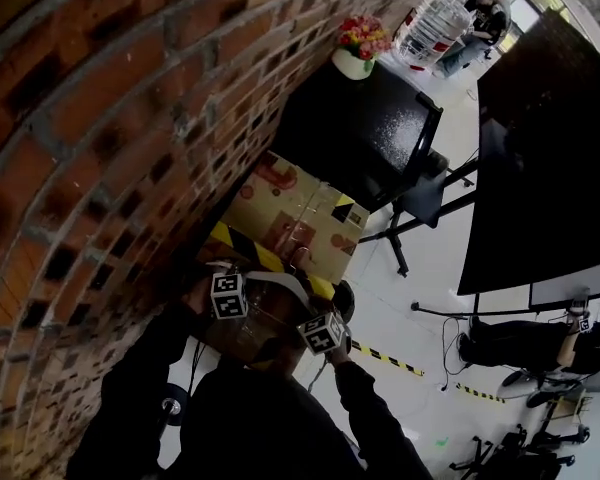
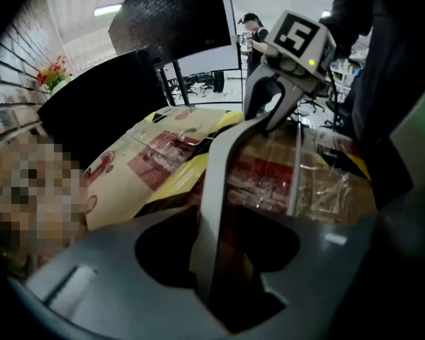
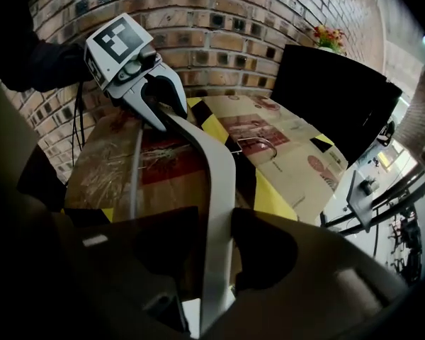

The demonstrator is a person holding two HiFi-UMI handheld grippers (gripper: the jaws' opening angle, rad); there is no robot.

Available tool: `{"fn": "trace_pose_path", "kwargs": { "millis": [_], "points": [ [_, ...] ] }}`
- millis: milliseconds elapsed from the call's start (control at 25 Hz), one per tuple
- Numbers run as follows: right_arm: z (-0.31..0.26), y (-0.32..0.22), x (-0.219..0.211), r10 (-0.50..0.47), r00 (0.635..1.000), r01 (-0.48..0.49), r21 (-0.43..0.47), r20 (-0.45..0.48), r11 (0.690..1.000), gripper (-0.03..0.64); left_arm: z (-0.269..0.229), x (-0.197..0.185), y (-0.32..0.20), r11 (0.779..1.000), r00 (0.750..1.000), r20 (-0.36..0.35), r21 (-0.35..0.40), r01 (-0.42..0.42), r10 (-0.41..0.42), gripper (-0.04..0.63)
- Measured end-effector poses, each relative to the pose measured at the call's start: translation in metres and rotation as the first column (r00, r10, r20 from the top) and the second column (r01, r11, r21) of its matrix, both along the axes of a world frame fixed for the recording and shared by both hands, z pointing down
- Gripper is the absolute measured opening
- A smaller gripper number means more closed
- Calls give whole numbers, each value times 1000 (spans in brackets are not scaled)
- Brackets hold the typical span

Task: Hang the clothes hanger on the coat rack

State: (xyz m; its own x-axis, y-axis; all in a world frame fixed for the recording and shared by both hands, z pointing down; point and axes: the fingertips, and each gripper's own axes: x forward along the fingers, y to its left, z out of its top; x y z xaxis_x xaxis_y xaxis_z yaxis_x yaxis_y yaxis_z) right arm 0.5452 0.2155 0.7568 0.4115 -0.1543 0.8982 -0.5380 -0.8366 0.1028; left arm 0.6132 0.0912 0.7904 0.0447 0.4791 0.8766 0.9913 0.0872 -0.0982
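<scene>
A white clothes hanger [image 1: 278,282] with a metal hook [image 3: 258,144] and a thin lower bar [image 3: 137,168] rests over a cardboard box [image 1: 290,218] marked with yellow-and-black tape. Both grippers point steeply down at it, one at each end. One arm of the hanger [image 2: 214,190] passes between the jaws of my left gripper [image 2: 223,261], with a dark gap beside it; these jaws stand open. The other arm [image 3: 218,211] runs through my right gripper [image 3: 216,257], also open, one jaw close against it. Each gripper shows in the other's view: right gripper [image 2: 269,112], left gripper [image 3: 163,103].
A brick wall [image 1: 100,118] stands close on the left. Beyond the box is a black table [image 1: 360,128] with a flower pot [image 1: 358,50]. A large black panel [image 1: 550,148] on stands fills the right. People sit at the far right [image 1: 525,343].
</scene>
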Motion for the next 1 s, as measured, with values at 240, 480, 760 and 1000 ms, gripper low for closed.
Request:
{"fn": "trace_pose_path", "kwargs": {
  "millis": [240, 480, 760, 1000],
  "points": [
    [1, -1, 4, 20, 1000, -20, 7, 24, 1000, 166, 3, 1, 2, 999, 998, 40, 25, -43, 42, 183],
    [7, -6, 3, 20, 999, -19, -31, 43, 999, 126, 1, -3, 3, 999, 965, 261, 18, -30, 25, 151],
    [-2, -5, 1, 55, 998, -57, -66, -25, 996, 120, -6, -8, 2, 999, 975, 215, 6, -53, 50, 117],
    [-46, -9, -12, 35, 995, -45, -101, -96, 994, 120, -27, -16, 6, 998, 992, 116, -54, -37, 43, 117]
  ]
}}
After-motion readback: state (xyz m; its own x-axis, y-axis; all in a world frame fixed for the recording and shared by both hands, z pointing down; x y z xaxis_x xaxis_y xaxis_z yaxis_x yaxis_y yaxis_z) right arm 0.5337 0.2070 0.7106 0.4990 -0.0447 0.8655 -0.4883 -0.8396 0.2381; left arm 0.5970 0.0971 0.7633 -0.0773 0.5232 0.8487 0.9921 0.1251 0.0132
